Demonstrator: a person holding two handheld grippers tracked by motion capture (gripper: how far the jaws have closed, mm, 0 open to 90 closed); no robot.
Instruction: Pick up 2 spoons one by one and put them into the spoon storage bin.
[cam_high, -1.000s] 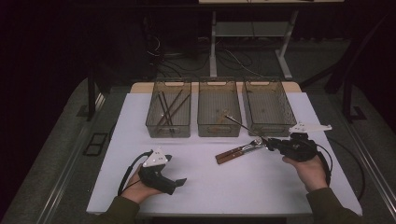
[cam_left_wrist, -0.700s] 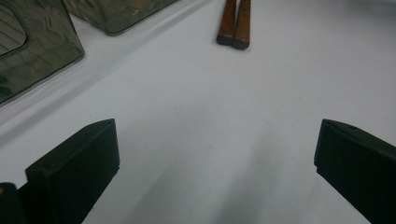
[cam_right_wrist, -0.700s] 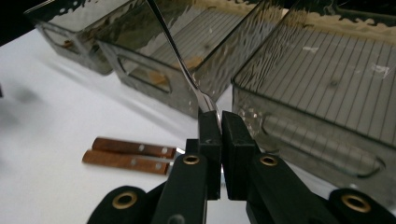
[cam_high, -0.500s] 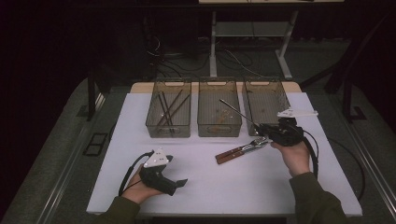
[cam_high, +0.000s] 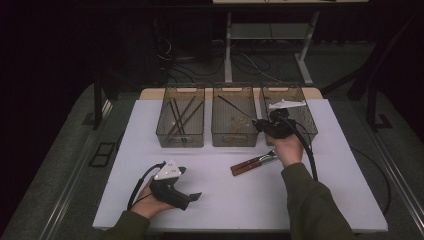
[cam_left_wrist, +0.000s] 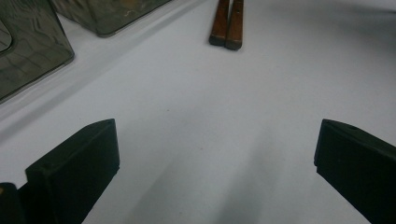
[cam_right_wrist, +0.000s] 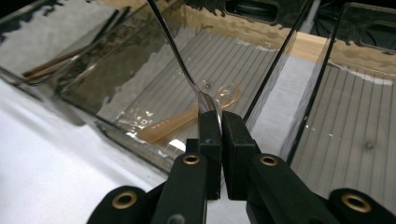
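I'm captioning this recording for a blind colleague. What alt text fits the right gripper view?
The right claw is shut on a metal spoon, gripping it at the bowl end so its thin handle slants up and away over the middle clear bin. A wooden spoon lies inside that bin on its ribbed floor, with another clear bin beside it on the white table.

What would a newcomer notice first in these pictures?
First, the right tool, shut on a thin metal spoon above the middle clear plastic bin. Next, the pair of brown wooden-handled utensils lying on the white table. The left tool rests open near the front edge.
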